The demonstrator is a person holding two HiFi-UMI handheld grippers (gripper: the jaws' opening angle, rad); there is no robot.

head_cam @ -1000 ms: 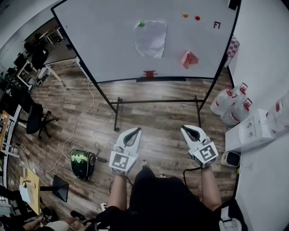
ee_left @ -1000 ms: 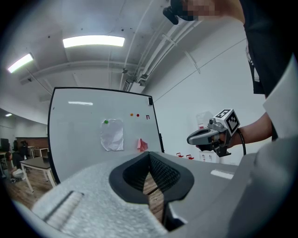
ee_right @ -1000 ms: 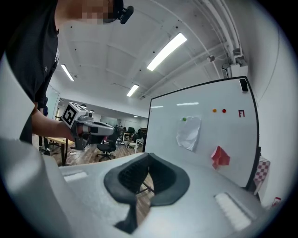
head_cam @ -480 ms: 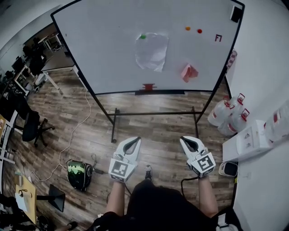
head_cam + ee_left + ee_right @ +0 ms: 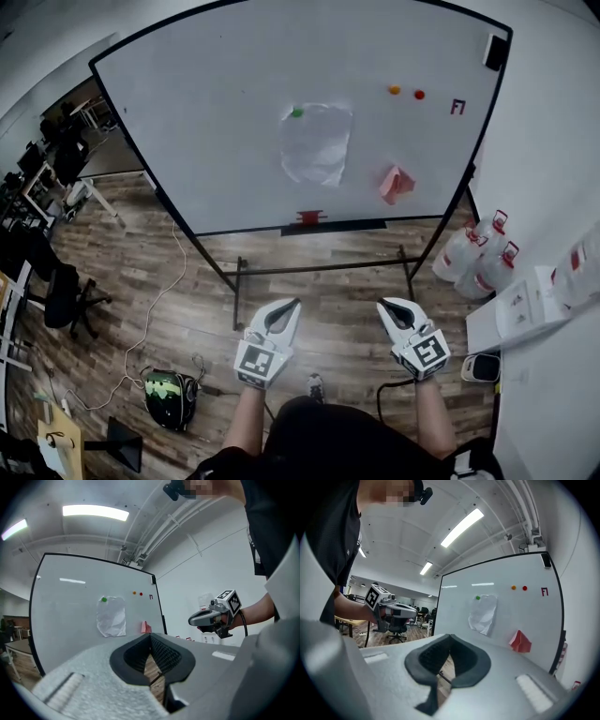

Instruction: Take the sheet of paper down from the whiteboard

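Note:
A crumpled white sheet of paper (image 5: pixel 317 143) hangs on the whiteboard (image 5: pixel 206 122), pinned at its top left corner by a green magnet (image 5: pixel 296 112). The paper (image 5: pixel 111 616) (image 5: pixel 483 614) shows in both gripper views, well ahead of the jaws. My left gripper (image 5: pixel 289 307) and right gripper (image 5: pixel 387 307) are held side by side over the floor, short of the board, both shut with nothing between their jaws. In the left gripper view the right gripper (image 5: pixel 192 620) appears at the right; in the right gripper view the left gripper (image 5: pixel 414 613) appears at the left.
A folded red paper (image 5: pixel 395 185), an orange magnet (image 5: pixel 395 90), a red magnet (image 5: pixel 419 95) and a red item on the tray (image 5: pixel 308 217) sit on the board. The board's stand bar (image 5: pixel 319 269) crosses the floor. Water jugs (image 5: pixel 473 261) and white boxes (image 5: pixel 525 300) stand right; a green-lit device (image 5: pixel 171 397) and cable lie left.
The whiteboard and paper have grown larger and lower in the head view as I moved toward them. Both grippers stayed shut and kept side by side.

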